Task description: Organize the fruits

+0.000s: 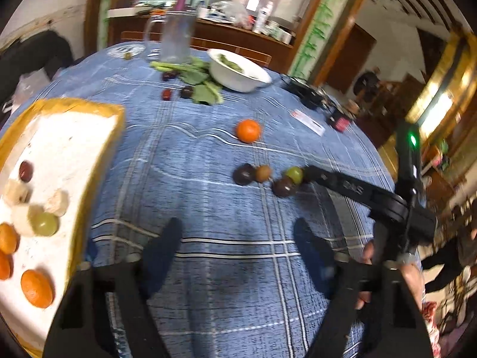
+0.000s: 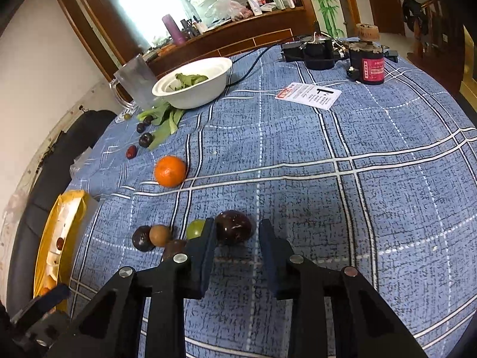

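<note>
A dark plum (image 2: 233,226) lies on the blue checked tablecloth (image 2: 372,208) between the fingertips of my right gripper (image 2: 237,232). Its jaws stand open around the plum, with a gap on the right side. Beside it lie a green fruit (image 2: 195,229), a brown fruit (image 2: 160,235) and another dark plum (image 2: 141,238). An orange (image 2: 170,170) sits farther back. My left gripper (image 1: 237,238) is open and empty above the cloth. The same cluster (image 1: 262,176) and orange (image 1: 248,130) show ahead of it. A yellow-rimmed white tray (image 1: 74,149) at the left holds oranges, a green fruit and pale pieces.
A white bowl (image 2: 208,86) with greens, loose leaves (image 2: 162,125), small dark fruits (image 2: 145,139) and a clear jug (image 2: 135,83) stand at the back. A paper card (image 2: 310,95), a red-labelled can (image 2: 368,65) and black devices (image 2: 316,50) sit at the far right.
</note>
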Available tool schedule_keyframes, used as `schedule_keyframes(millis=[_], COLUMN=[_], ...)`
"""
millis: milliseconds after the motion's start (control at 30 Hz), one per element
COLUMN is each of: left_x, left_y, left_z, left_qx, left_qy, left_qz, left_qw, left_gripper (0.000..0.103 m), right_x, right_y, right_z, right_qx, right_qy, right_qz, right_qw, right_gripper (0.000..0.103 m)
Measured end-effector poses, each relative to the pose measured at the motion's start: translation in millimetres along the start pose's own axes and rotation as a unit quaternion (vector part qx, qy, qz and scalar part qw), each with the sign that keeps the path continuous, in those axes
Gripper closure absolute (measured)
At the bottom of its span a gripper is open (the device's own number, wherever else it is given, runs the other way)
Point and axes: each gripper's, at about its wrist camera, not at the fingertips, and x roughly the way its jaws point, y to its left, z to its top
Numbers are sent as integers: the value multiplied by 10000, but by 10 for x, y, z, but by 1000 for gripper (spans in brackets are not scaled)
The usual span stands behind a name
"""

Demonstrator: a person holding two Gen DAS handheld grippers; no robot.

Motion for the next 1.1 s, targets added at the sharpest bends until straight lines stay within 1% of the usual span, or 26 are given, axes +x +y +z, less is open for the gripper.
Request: schedule_keyframes(millis=[133, 200, 333, 433, 567, 633, 733, 833, 867, 967, 1033, 1100], left_x=[126, 190, 286, 345, 362, 378, 371, 348, 346, 404, 497, 645], left_y=[-156, -216, -322, -383, -425, -430, -418, -452, -468, -541, -561, -573], left_z=[25, 52, 123, 132, 105, 110, 135, 163, 171, 226, 276, 348], left_qx=[244, 284, 431, 521, 645, 650, 619, 798, 872, 1116, 1184, 1205], left_qy=[103, 184, 141, 136, -15, -10, 7, -62, -91, -151, -54, 74], left_qz=[-71, -173, -132, -180, -250, -280, -312, -301, -305, -229, -204, -85], left_qw=[9996, 9993, 9989, 9984, 9976, 9975, 9976, 9963, 9957, 9934, 9927, 9927], left_gripper=[33, 33, 33, 33, 33, 33, 33, 33, 33, 33, 33, 33], right_x=[33, 36, 17, -22, -131, -192, -259, -280, -274, -251, -248, -260], right_y=[42, 49, 15, -2, -121, -211, -363, -469, -479, -461, -441, -432], right_z=[-6, -11, -8, 3, 43, 62, 77, 88, 87, 79, 79, 80], right_qx=[-91, -104, -25, 16, 284, 480, 848, 1171, 1222, 1212, 1197, 1174], right_qy=[-9, 11, 44, 12, -57, -104, -148, -139, -119, -52, -40, -55], right_qz=[-8, 63, 125, 87, 234, 365, 478, 675, 722, 679, 693, 692], right_qw=[10000, 9999, 9999, 10000, 9993, 9981, 9951, 9907, 9898, 9903, 9904, 9907], right_gripper=[72, 76, 77, 77, 77, 77, 77, 77, 77, 77, 77, 77])
